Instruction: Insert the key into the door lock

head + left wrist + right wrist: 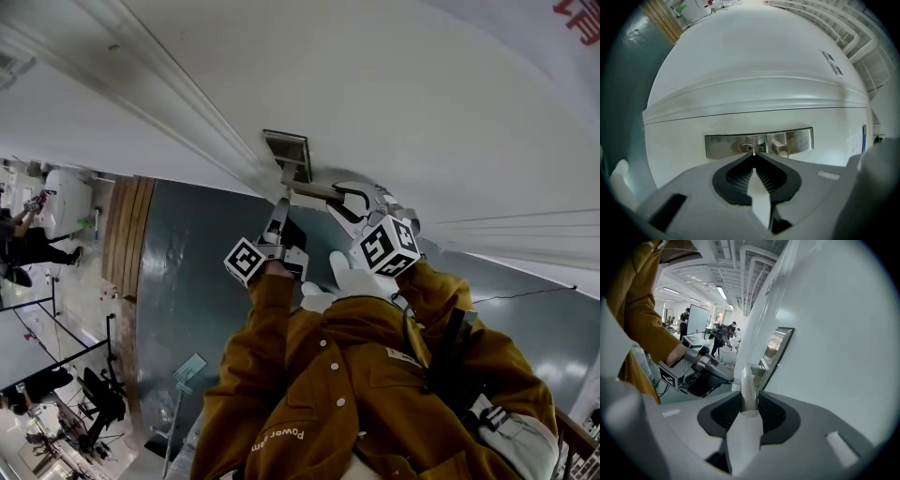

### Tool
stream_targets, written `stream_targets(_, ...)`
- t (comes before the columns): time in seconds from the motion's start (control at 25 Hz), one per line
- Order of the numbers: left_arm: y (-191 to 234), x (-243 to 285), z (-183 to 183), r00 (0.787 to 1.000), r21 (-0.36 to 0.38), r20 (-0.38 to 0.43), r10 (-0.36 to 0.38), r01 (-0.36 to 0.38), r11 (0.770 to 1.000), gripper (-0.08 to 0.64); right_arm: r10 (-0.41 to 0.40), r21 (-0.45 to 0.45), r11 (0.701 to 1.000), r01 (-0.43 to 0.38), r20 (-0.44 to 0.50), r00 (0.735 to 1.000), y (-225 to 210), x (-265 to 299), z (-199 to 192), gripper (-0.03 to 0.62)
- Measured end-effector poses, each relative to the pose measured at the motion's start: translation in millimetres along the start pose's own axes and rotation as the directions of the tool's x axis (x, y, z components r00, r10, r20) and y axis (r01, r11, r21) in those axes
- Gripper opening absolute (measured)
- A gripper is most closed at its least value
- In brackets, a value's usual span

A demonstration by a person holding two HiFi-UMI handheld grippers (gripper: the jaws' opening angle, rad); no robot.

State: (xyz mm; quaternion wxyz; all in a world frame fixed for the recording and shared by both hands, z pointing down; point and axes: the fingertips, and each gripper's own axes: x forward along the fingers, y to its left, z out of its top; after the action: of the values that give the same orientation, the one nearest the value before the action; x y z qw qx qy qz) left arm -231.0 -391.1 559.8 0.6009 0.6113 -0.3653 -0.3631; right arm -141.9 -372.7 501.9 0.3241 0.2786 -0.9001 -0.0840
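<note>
Key (753, 151) shows only as a thin sliver poking out of the left gripper's (753, 158) tightly closed jaws. Its tip is at the lock cylinder (746, 147), but whether it has entered the keyhole cannot be made out. The cylinder sits in a steel lock plate (799, 139) on a white door (754, 70). The right gripper (749, 398) is clamped on the silver door handle (746, 378), which hides part of the plate from that side. In the head view both grippers crowd the plate and cover the lock. Underfoot is a grey-green floor (187, 281) with a wooden strip (129, 225) at its edge. An ochre jacket sleeve (640, 319) fills the left of the right gripper view. Behind it is an open workroom with people (686, 319) and a whiteboard (699, 317), too small to detail.
</note>
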Motion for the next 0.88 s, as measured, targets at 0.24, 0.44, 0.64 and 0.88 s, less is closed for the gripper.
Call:
stream_targets(0.24,-0.4,1.8,-2.3,1.0,-0.013,-0.013,-0.005,0.005,1.0,0.021,-0.002,0.003,1.0,0.002,0.001,1.0,0.5,0.9,0.3,0.13)
stream_targets(0.44,7.1,-2.2,-2.8,1.0,0.011,-0.009,0.019,-0.019,1.0,0.021,-0.003,0.004,1.0,0.003,0.003,1.0,0.5,2.0,-0.3,0.13)
stream_targets(0.64,5.5,1.1,-3.9,1.0,-0.016,0.006,0.011,-0.01,1.0,0.021,-0.002,0.001,1.0,0.002,0.002,1.0,0.9,-0.6,0.7,0.13)
stream_targets(0.88,9.6,14.8,-0.7,1.0,-0.033,0.01,0.01,-0.01,0.999,0.021,-0.005,0.003,1.0,0.005,0.003,1.0,0.7,-1.2,1.1,0.13)
